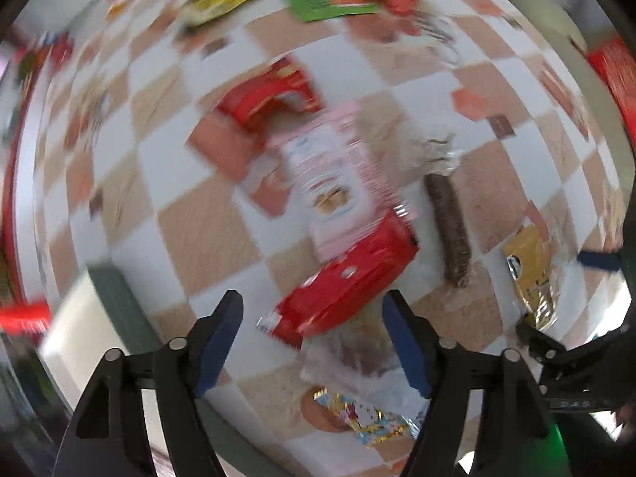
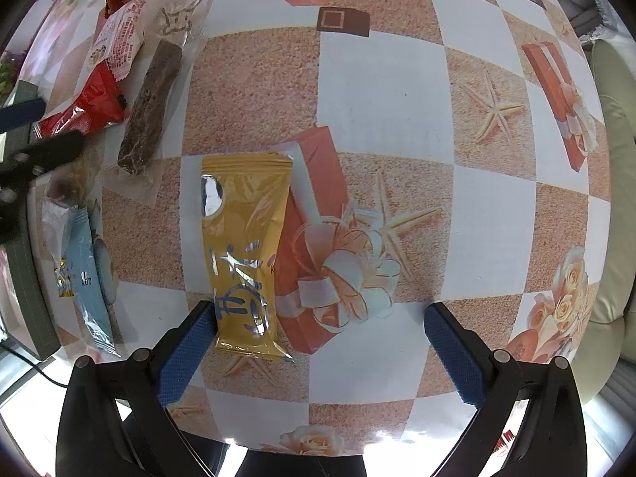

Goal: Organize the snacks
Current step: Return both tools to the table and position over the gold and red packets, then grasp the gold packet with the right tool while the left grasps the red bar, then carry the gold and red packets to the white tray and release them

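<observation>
- Two grippers point straight down over a checked tablecloth [image 2: 377,111] printed with starfish and gift boxes.
- Left gripper [image 1: 314,342]: jaws stand apart and grip nothing. The left wrist view is badly blurred. A red packet [image 1: 349,282] lies between the blue pads and just beyond them, towards 12 o'clock, and I cannot tell whether a pad touches it.
- A pink-and-white packet [image 1: 330,175] overlaps the red one's far end at 12 o'clock. A dark brown bar [image 1: 449,230] in clear wrap lies just beside them at 2 o'clock.
- Under the left jaws, at 6 o'clock, lies a clear wrapper [image 1: 357,361], with a colourful foil packet [image 1: 365,417] nearer the camera.
- Right gripper [image 2: 322,342]: jaws wide apart, holding nothing.
- A yellow packet [image 2: 244,246] lies flat on the cloth, its near end just beside the right gripper's left pad; contact is unclear.
- From the right wrist, the brown bar sits at 10 o'clock, the red packet beside it, and a light blue packet [image 2: 89,274] at 9 o'clock near the table edge.
</observation>
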{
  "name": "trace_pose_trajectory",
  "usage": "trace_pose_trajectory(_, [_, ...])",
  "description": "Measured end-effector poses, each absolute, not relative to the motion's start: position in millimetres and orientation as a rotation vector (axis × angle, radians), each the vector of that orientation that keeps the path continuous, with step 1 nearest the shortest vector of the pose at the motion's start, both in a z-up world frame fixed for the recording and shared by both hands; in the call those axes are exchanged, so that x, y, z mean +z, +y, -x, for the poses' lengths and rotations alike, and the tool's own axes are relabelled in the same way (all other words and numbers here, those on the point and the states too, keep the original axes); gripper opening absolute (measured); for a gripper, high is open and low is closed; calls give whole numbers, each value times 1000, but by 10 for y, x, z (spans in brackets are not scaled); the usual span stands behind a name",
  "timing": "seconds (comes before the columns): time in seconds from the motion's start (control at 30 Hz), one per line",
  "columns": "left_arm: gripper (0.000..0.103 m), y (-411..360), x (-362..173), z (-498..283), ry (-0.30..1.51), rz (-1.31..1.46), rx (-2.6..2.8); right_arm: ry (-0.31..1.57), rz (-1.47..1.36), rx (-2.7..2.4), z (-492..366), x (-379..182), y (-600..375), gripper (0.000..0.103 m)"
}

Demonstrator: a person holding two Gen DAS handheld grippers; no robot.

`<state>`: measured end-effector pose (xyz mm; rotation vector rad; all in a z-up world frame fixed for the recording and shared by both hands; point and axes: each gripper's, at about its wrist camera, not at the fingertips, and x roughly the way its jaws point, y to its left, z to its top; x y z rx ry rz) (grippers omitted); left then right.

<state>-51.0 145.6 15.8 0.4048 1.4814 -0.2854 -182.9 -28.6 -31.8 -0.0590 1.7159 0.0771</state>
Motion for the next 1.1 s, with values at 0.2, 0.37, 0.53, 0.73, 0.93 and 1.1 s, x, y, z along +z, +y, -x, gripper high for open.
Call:
trace_pose_trajectory(0.2, [45, 1167, 19, 495, 1533, -388, -320, 1720, 61, 78, 1838, -297, -288, 103])
trace_pose_trajectory(0.37, [36, 1403, 21, 524, 1576, -189, -212, 1778, 49, 65, 1724, -339, -276, 103])
trace_pose_trajectory(0.53, [44, 1341, -2, 565, 1560, -238, -196, 1768, 61, 77, 1557, -329, -179, 103])
trace_pose_trajectory(0.73, [51, 1266, 21, 421, 1569, -206, -182, 1753, 138, 136, 1479, -285, -62, 93])
trace_pose_trajectory(0.93, [22, 1643, 174, 538, 1561, -175, -194, 1695, 152, 191, 1356, -72, -83, 23])
trace_pose_trajectory(1.1, [22, 1863, 343, 726, 1529, -43, -168, 1709, -135, 208, 1182, -18, -335, 23])
